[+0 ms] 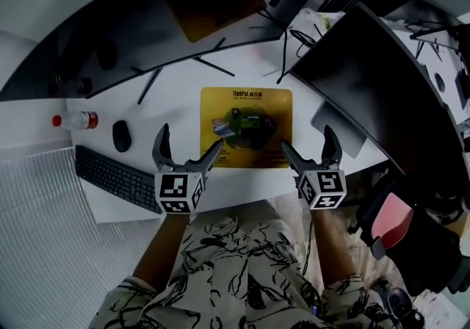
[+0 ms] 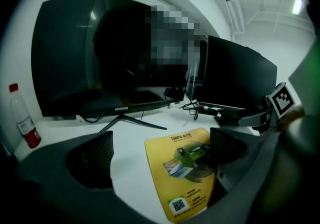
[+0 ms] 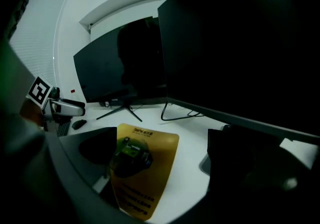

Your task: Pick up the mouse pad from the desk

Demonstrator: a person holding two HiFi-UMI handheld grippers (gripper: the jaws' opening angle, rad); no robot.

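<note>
A yellow mouse pad [image 1: 247, 128] with a green and dark printed picture lies flat on the white desk [image 1: 183, 89], in front of the monitors. My left gripper [image 1: 189, 150] hovers open at the pad's near left corner, its right fingertip at the pad's edge. My right gripper [image 1: 311, 147] hovers open at the near right corner. In the left gripper view the mouse pad [image 2: 187, 173] lies between the wide-apart jaws of the left gripper [image 2: 162, 155]. In the right gripper view the mouse pad [image 3: 145, 168] lies toward the left jaw of the right gripper [image 3: 162, 155]. Nothing is held.
A wide monitor [image 1: 139, 34] stands behind the pad, a second monitor [image 1: 367, 78] at the right. A black keyboard [image 1: 117, 177], a black mouse [image 1: 121, 135] and a red-capped bottle [image 1: 76, 120] are at the left. Cables [image 1: 294, 41] trail at the back. A chair [image 1: 393, 221] is right.
</note>
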